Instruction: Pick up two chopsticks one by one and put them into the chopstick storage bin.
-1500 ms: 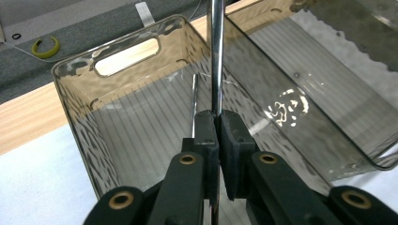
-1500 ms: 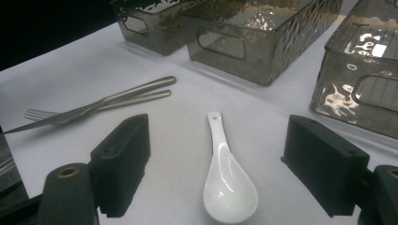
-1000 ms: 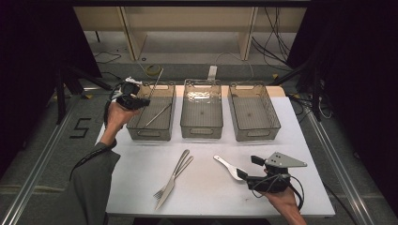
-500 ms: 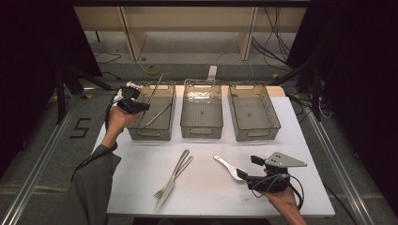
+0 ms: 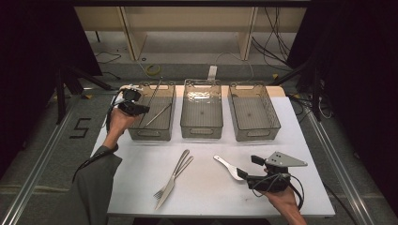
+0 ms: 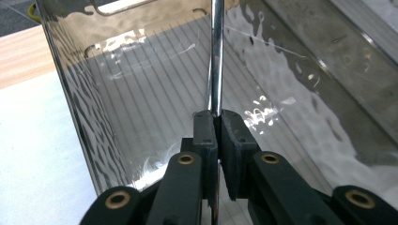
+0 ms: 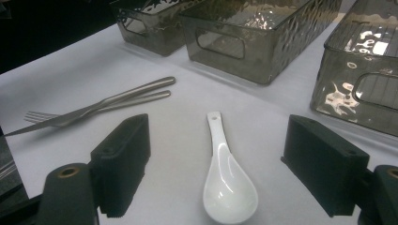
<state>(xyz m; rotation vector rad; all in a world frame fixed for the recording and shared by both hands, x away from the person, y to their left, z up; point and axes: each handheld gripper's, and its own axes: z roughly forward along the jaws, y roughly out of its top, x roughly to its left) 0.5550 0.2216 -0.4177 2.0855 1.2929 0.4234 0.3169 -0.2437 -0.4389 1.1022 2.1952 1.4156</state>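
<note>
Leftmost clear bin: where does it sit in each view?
High view: bin is leftmost of three, beside the left tool.
Left gripper view: bin wall and ribbed floor surround the metal rod the tool grips.
Right gripper view: bin at top left, farthest away.
Shared landmark: white table.

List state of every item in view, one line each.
left hand-held gripper: shut on metal rod
metal rod: held upright over left bin
left bin: holds one utensil, leaning on its wall
middle bin: empty
right bin: empty
right hand-held gripper: open around white spoon
white spoon: flat on table, bowl up
fork and knife: flat, crossed
</note>
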